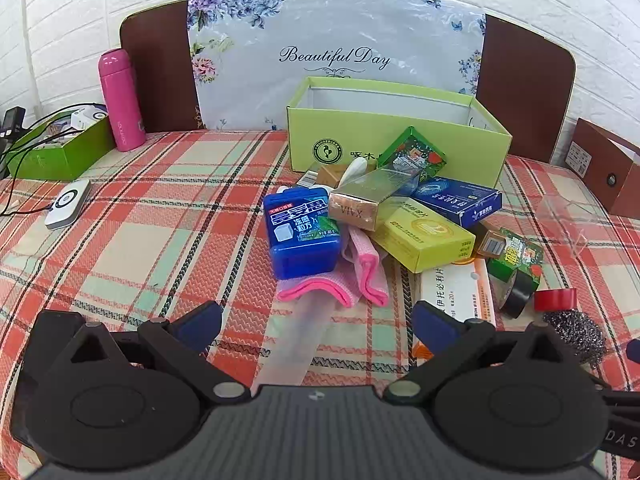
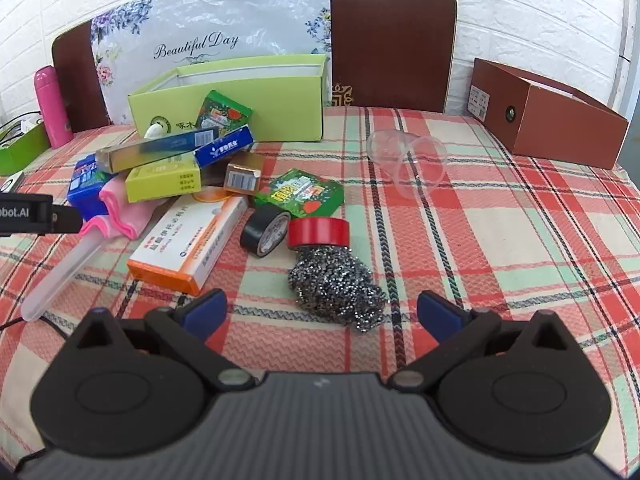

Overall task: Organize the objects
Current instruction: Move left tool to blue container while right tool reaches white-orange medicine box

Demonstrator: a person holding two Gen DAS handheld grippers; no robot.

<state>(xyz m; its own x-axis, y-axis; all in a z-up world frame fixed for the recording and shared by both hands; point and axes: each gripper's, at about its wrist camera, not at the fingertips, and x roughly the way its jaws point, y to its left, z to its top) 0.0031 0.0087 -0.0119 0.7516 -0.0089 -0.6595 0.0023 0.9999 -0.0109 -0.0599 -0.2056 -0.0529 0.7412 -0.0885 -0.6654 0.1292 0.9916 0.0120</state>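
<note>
Jumbled boxes heaped before the open light-green box [image 1: 360,136], translucent tube [image 1: 296,344] with long axis running from the pile toward left gripper [image 1: 316,320], steel-wool scourer [image 2: 334,288] just ahead of right gripper [image 2: 322,312], both spread wide, empty

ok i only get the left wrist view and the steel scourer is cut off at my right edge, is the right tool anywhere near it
Observer: Yes. In the right wrist view the steel scourer lies whole just ahead of the right tool, which is open with nothing between its pads.
Operator: and that faint clear thing further right on the cloth, what is it
Observer: Clear plastic cups, two as far as I can tell, lying on their sides on the plaid cloth, apart from the pile of boxes.
</note>
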